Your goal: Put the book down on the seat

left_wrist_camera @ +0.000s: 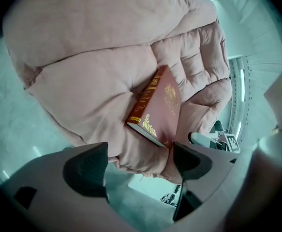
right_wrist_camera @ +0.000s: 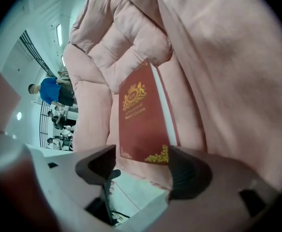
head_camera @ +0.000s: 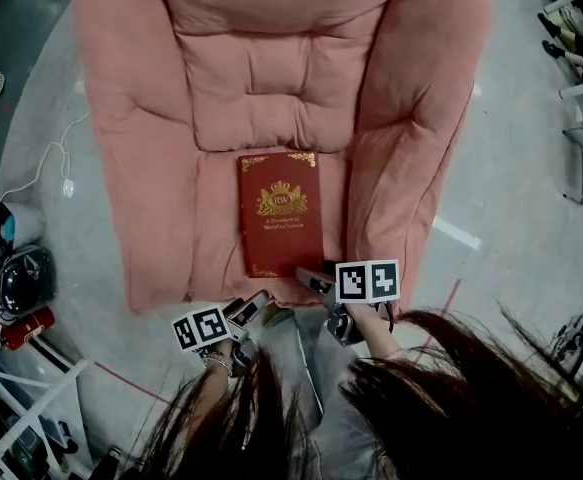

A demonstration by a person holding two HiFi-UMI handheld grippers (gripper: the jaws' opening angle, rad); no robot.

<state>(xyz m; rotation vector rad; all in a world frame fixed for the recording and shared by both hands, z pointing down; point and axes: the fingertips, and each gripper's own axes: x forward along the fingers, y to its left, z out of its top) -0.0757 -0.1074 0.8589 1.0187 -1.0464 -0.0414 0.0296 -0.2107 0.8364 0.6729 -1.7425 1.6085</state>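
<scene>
Book (head_camera: 280, 213) at rest, gilt-crested red cover up, flat on the seat cushion (head_camera: 216, 233) of a pink padded armchair (head_camera: 401, 108), its far end near the backrest and its near end close to the seat's front lip. My left gripper (left_wrist_camera: 140, 162) hangs off the front of the chair, jaws wide apart, with nothing between them but a view of the cushion's edge. My right gripper (right_wrist_camera: 141, 167) sits just beside the book's near right corner, jaws likewise spread and holding nothing, though I cannot tell whether a jaw tip brushes the cover. By my reading the put-down is done. The hazard now is my own right gripper: it is so close to that corner that a careless pull or sideways swing could catch the cover and drag the book toward the lip, and from there onto the grey floor (head_camera: 511, 168). The cushion looks soft and quilted, so a bump against it could also tilt the book off level.
</scene>
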